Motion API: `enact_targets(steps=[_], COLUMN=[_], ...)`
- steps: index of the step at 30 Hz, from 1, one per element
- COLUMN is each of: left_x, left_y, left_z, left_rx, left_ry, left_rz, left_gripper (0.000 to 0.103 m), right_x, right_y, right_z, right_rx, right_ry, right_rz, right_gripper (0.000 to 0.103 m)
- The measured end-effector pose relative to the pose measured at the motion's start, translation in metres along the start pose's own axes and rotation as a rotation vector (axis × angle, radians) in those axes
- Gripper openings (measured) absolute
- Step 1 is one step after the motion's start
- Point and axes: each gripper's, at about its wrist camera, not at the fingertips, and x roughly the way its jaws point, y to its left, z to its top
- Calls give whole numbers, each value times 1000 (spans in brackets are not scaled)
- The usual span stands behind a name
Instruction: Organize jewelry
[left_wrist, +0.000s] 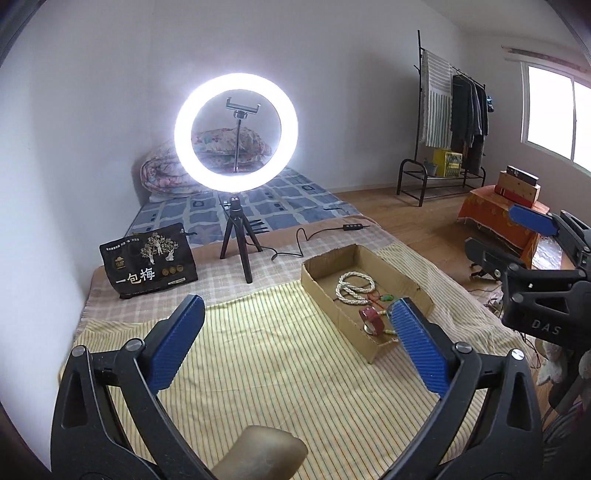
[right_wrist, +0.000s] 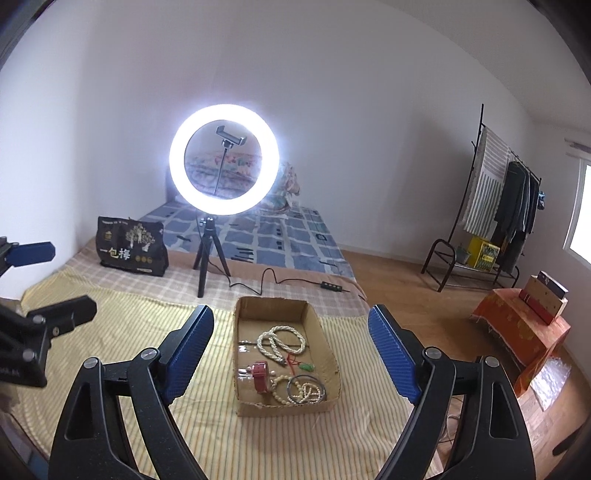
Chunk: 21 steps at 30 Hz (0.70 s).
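A shallow cardboard box (right_wrist: 242, 369) lies on the yellow striped cloth. It holds a white bead necklace (right_wrist: 277, 341), a red watch (right_wrist: 259, 376), a green pendant on red cord (right_wrist: 306, 366), a cream bead bracelet (right_wrist: 280, 386) and a grey bangle (right_wrist: 306, 387). My right gripper (right_wrist: 291, 336) is open and empty, its jaws wide to either side of the box. My left gripper (left_wrist: 295, 325) is open and empty over the cloth, left of the box (left_wrist: 317, 280). The necklace (left_wrist: 352, 288) and watch (left_wrist: 371, 318) show there too.
A lit ring light (right_wrist: 225, 158) on a tripod stands behind the box, its cable (right_wrist: 273, 280) trailing right. A black printed bag (right_wrist: 131, 247) sits at the back left. A clothes rack (right_wrist: 495, 221) and an orange-covered stand (right_wrist: 524, 332) are on the right.
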Motion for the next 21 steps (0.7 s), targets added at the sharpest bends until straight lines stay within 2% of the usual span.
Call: enact_targets(steps=[11, 21], left_x=[-10, -6], left_y=[-22, -19], left_z=[-21, -24], left_rx=[51, 42], left_ry=[14, 27], left_rz=[-15, -9], left_gripper=[103, 103], right_x=[-8, -3], right_y=[0, -3], right_z=[-12, -17], right_rx=[16, 51], right_ry=[-16, 0], right_rz=[-13, -7], right_gripper=[86, 86])
